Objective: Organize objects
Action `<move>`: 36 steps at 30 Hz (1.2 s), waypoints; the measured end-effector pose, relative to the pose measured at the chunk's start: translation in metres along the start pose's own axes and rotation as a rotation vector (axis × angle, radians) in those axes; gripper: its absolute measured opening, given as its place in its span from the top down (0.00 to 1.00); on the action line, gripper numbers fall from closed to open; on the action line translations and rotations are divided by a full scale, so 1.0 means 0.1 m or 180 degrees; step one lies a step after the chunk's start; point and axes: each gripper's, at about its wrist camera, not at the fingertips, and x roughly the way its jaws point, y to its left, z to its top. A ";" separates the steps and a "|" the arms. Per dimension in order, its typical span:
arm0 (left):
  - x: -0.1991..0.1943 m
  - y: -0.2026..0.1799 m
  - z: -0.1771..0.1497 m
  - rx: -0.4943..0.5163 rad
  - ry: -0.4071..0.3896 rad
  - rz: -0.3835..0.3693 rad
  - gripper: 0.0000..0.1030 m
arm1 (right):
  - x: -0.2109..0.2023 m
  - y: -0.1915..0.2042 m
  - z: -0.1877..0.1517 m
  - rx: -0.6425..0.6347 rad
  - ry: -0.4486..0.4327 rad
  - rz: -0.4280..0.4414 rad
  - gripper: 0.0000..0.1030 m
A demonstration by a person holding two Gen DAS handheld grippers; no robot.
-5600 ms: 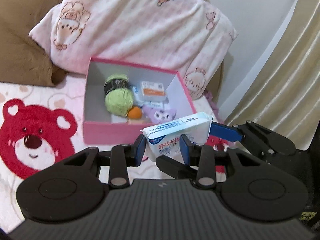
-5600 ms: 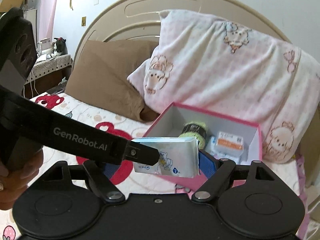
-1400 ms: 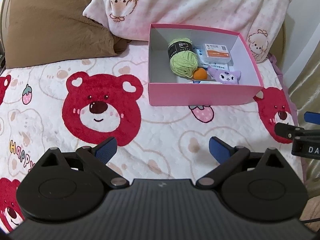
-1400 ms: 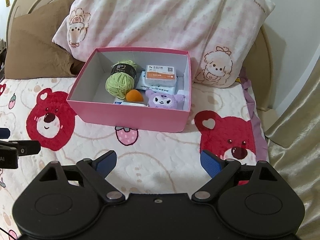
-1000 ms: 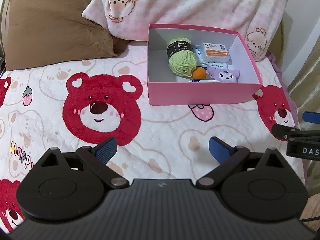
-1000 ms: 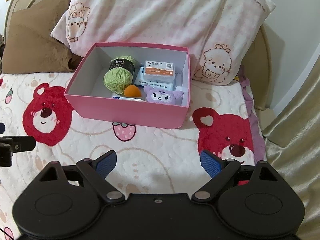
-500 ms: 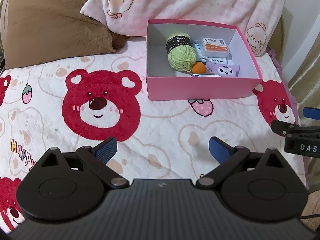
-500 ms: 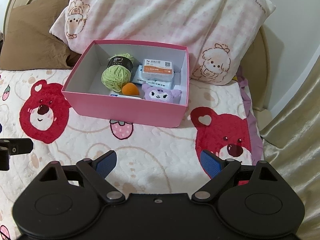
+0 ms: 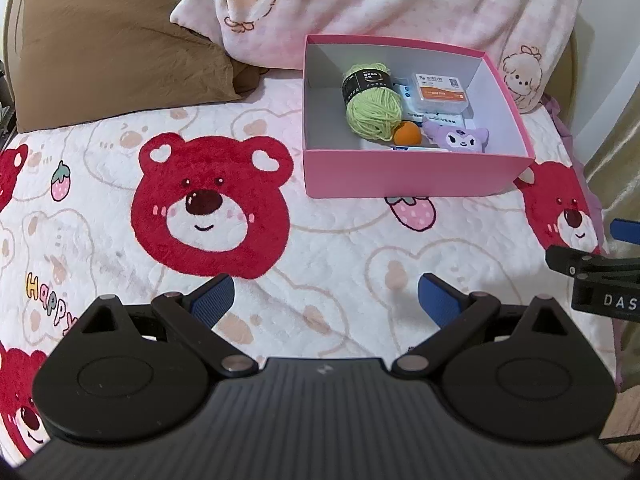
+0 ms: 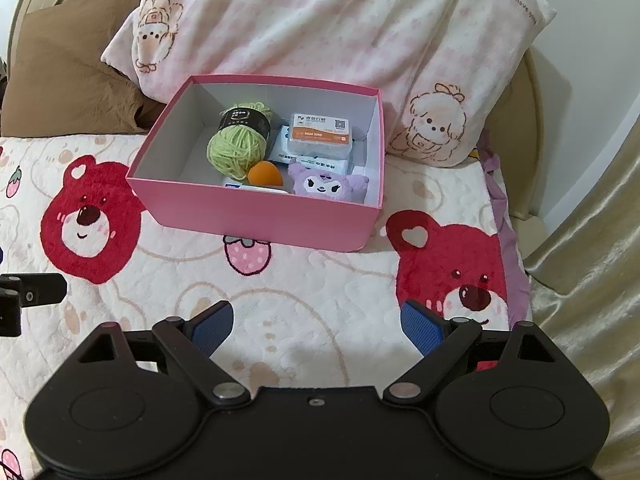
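Both grippers hung wide and empty over the bear-print bedspread.
Left gripper and right gripper sat well back from the pink box, which held green yarn, an orange ball and a purple plush.

Both wrist views are bright and evenly lit by soft indoor light, with colours clear and no strong glare. The pink box casts only a faint shadow on the bedspread, and its inner walls are shaded grey. Focus is sharp at the centre of each view. Fisheye distortion bends the edges, curving the pink pillow and the curtain, and the corners fall to black
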 end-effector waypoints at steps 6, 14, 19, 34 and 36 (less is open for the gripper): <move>0.01 -0.03 -0.01 -0.0010 0.0026 -0.0008 0.03 | 0.01 -0.02 0.00 -0.0004 0.0009 0.0014 0.10; 0.01 -0.04 -0.01 -0.0058 0.0056 0.0003 0.03 | 0.02 -0.04 0.00 0.0024 0.0033 0.0000 0.10; 0.02 -0.04 -0.03 -0.0118 0.0116 -0.0003 0.03 | 0.04 -0.05 0.00 0.0017 0.0046 0.0013 0.10; 0.02 -0.07 -0.03 -0.0091 0.0104 -0.0074 0.00 | 0.04 -0.04 0.00 0.0026 0.0067 0.0015 0.10; 0.02 -0.07 -0.03 -0.0092 0.0094 -0.0060 0.00 | 0.04 -0.05 0.00 0.0027 0.0063 0.0018 0.10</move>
